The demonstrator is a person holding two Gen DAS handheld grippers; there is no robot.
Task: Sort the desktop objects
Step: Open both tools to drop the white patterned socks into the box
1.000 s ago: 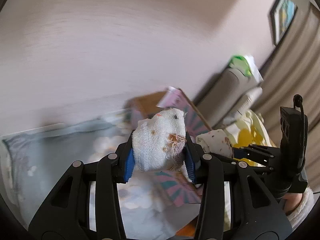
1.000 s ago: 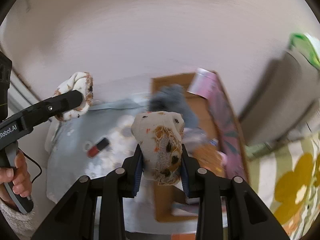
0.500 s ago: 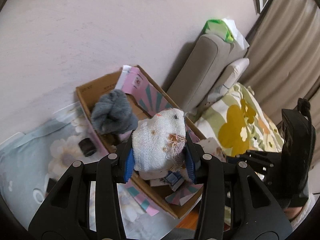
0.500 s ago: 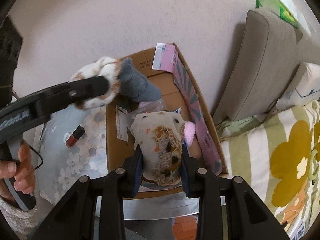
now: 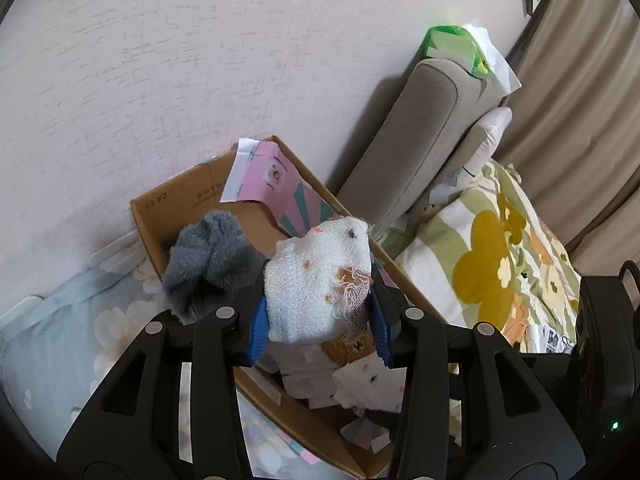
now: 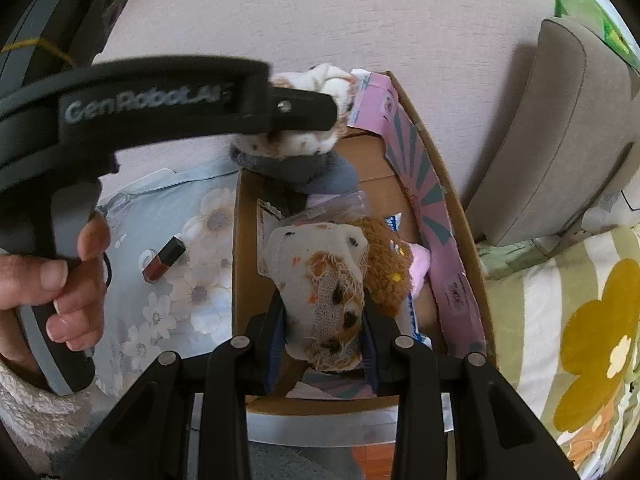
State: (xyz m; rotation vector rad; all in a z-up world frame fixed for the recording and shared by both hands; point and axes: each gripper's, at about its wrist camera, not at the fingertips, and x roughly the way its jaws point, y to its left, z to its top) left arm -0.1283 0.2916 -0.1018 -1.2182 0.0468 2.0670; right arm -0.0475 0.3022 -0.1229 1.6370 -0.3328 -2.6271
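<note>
My left gripper is shut on a white spotted sock and holds it above the cardboard box. It also shows in the right wrist view, over the box's far end. My right gripper is shut on a matching frayed sock, just above the box's near end. Inside the box lie a grey fuzzy sock, a brown fuzzy item, a pink item and packets.
A red lipstick lies on the floral blue cloth left of the box. A pink patterned board stands along the box's right wall. A grey sofa with a flowered cover is to the right.
Both grippers, each still holding its sock, have moved right and down over the cardboard box. The left gripper has crossed in front of the right wrist camera.
</note>
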